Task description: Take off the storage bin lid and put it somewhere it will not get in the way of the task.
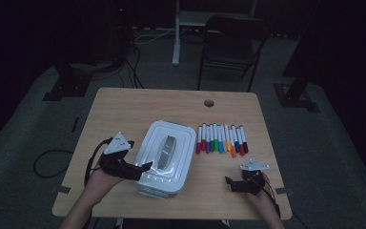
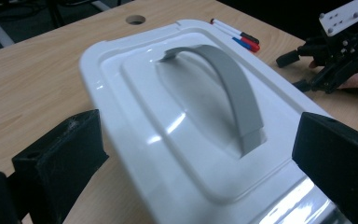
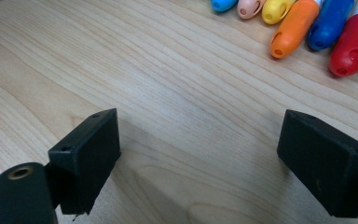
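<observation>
The left gripper (image 1: 145, 167) is held wide open at the near end of the white box (image 1: 167, 155), one jaw on each side. The right gripper (image 1: 229, 183) is held wide open over bare table (image 1: 124, 102). Farther off, pens (image 1: 221, 139) are lined up beside the box.

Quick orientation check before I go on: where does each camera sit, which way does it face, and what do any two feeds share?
High view: above the near table edge, looking forward and down on the white box, markers, both forearms.
Left gripper view: rides the left gripper, facing across the box lid between its open jaws.
Right gripper view: rides the right gripper, facing the bare table below the marker tips.
Shared: high and left gripper views both show the grey handle and the right gripper.
</observation>
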Demonstrator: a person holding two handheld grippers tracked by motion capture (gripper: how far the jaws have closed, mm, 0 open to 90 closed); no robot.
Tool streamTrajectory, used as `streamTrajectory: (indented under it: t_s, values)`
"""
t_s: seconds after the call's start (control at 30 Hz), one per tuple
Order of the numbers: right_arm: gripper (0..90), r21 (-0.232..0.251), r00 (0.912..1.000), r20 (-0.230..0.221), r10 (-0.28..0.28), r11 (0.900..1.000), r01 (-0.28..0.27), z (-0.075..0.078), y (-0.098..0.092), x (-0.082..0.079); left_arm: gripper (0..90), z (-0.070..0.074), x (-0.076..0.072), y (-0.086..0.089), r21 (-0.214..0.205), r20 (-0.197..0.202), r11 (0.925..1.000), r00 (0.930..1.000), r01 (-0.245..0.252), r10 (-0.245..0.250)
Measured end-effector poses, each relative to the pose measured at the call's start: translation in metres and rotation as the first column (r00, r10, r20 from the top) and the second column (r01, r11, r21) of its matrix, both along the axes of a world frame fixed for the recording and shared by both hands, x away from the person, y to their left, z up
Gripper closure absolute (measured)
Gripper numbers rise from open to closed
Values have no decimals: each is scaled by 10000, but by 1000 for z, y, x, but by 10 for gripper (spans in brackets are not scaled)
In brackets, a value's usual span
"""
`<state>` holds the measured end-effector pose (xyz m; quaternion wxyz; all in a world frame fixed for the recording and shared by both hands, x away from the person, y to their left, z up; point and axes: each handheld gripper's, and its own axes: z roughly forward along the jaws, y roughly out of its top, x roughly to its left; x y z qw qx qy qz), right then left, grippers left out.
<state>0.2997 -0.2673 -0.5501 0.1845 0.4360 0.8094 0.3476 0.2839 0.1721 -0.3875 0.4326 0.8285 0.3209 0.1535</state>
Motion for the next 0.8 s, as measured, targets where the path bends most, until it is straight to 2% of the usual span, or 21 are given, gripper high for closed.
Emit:
streamTrajectory:
  t_s: [0.23,0.27,0.4,0.47,0.57,0.6,0.8]
  values:
    - [125,2,10000,-4,-44,10000,44,0,0,0,51,0,3,-24,451,246,9989,9996,-136,125]
    - [125,1,10000,-1,-49,10000,49,0,0,0,51,0,4,-32,644,339,9979,9994,-115,93]
    - [125,2,10000,-8,-52,10000,52,0,0,0,69,0,4,-45,1059,515,9941,9985,-228,174]
    - [125,-1,10000,-5,-47,10000,47,0,0,0,154,0,2,-51,1218,824,9922,9964,-282,182]
    - [125,-9,10000,-11,-43,10000,43,0,0,0,183,-2,3,-57,1412,887,9897,9960,-224,99]
    - [125,-9,10000,-12,-42,10000,42,0,0,0,231,-3,3,-59,1403,924,9895,9955,-334,205]
    - [125,2,10000,-7,-51,10000,51,0,0,0,287,-10,7,-65,1391,870,9875,9943,-736,618]
